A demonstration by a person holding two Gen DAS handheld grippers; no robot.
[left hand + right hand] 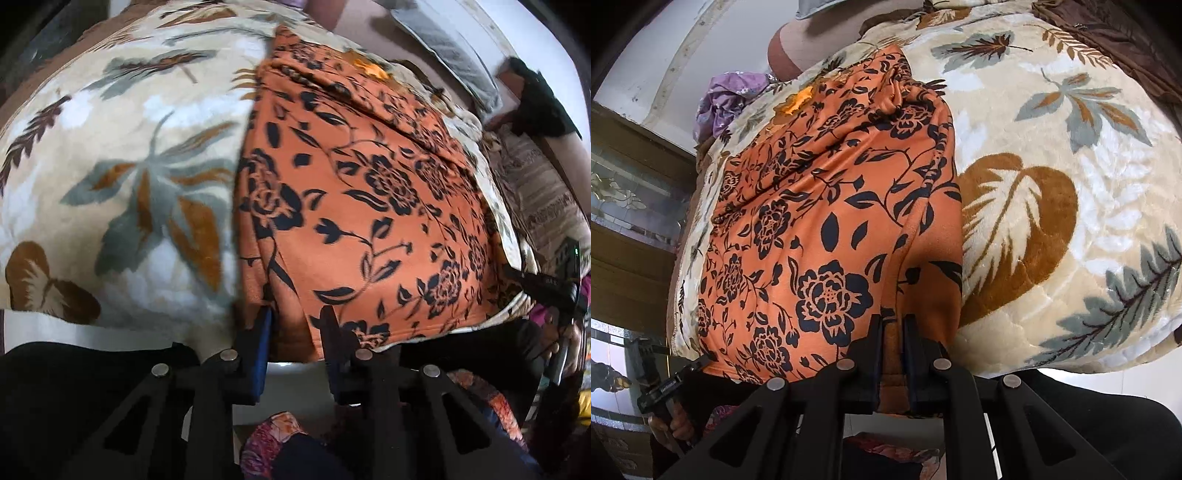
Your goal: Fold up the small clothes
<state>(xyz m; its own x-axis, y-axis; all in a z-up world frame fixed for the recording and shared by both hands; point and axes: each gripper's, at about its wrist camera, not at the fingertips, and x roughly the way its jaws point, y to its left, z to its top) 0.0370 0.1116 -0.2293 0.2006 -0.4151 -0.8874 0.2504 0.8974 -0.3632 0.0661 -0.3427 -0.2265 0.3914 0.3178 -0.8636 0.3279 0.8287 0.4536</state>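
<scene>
While a cream blanket [122, 155] printed with grey and brown leaves covers the bed and fills most of both views, the orange garment [354, 192] with its black flower print lies spread on top of it, reaching from the far side of the bed to the near edge. In the left wrist view the garment sits to the right of the bare blanket; in the right wrist view the same orange cloth [827, 229] sits to the left of it, with a large brown leaf of the blanket [1052, 206] just beside its long edge. Grey pillows [450, 48] lie beyond the garment, and a crumpled purple cloth [727, 99] rests past its far corner.

At the near edge of the bed, the left tool [295, 321] stands partly open over the garment's near left corner. A fold of orange cloth lies in the gap between its blue-faced fingers [264, 332], but the pads do not plainly press on it.

Close by along the same hem, the right tool [892, 328] is nearly closed, its fingers pinching a narrow upright fold of the orange cloth at the garment's near right corner. Each view catches the other tool at its outer edge, gripped by a hand [677, 424].
</scene>
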